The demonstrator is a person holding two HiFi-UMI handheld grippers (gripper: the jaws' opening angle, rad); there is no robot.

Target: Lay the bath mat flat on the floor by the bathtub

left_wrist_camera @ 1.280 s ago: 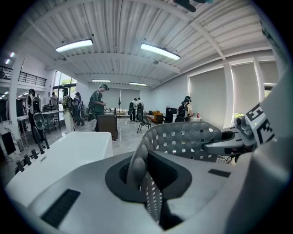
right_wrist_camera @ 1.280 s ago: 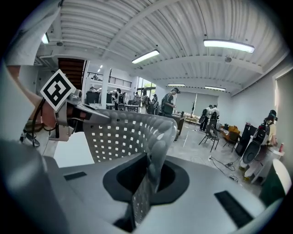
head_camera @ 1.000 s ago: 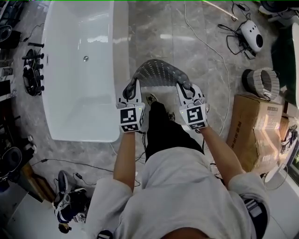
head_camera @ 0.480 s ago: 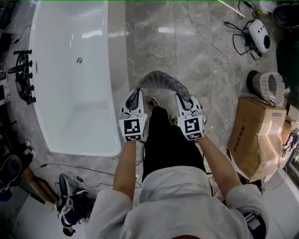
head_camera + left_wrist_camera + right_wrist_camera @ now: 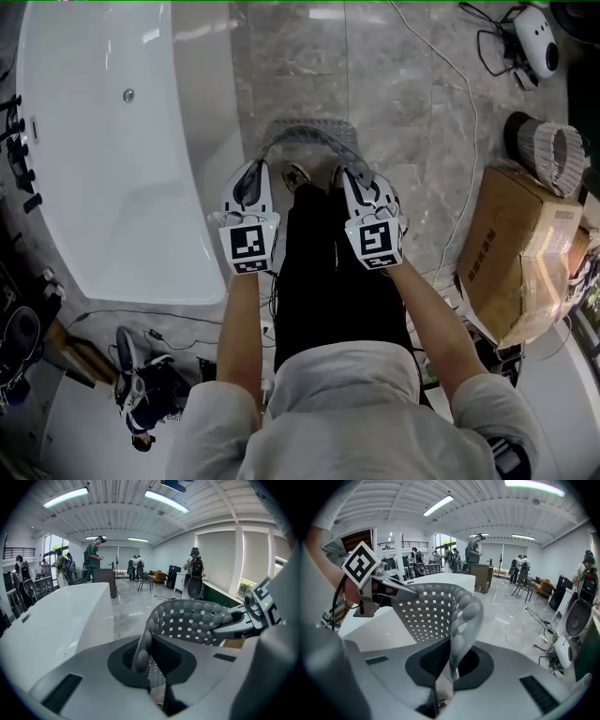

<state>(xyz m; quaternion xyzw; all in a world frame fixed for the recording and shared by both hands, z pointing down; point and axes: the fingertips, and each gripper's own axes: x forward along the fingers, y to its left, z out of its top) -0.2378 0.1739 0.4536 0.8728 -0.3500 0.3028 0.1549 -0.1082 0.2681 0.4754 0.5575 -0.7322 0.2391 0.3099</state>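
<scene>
A grey rubber bath mat [image 5: 305, 135] with pebble bumps and square holes hangs bowed between my two grippers, above the grey marble floor. My left gripper [image 5: 249, 178] is shut on the mat's left edge [image 5: 142, 648]. My right gripper [image 5: 353, 176] is shut on its right edge [image 5: 457, 644]. The mat [image 5: 190, 621] arches across to the other gripper in each gripper view. The white bathtub [image 5: 103, 159] lies to the left of the mat, its long side close to my left gripper. The person's shoes [image 5: 298, 175] stand below the mat.
A cardboard box [image 5: 520, 253] stands on the floor at the right, with a ribbed grey roll [image 5: 544, 148] beyond it. White cables [image 5: 459, 84] run over the floor to a white device [image 5: 534, 52]. Dark fittings [image 5: 19, 141] lie left of the tub. People stand far off in both gripper views.
The head view has swung, so tub and box sit differently in frame. The mat's arch looks shorter and nearer the shoes now; both grippers keep their hold on its edges.
</scene>
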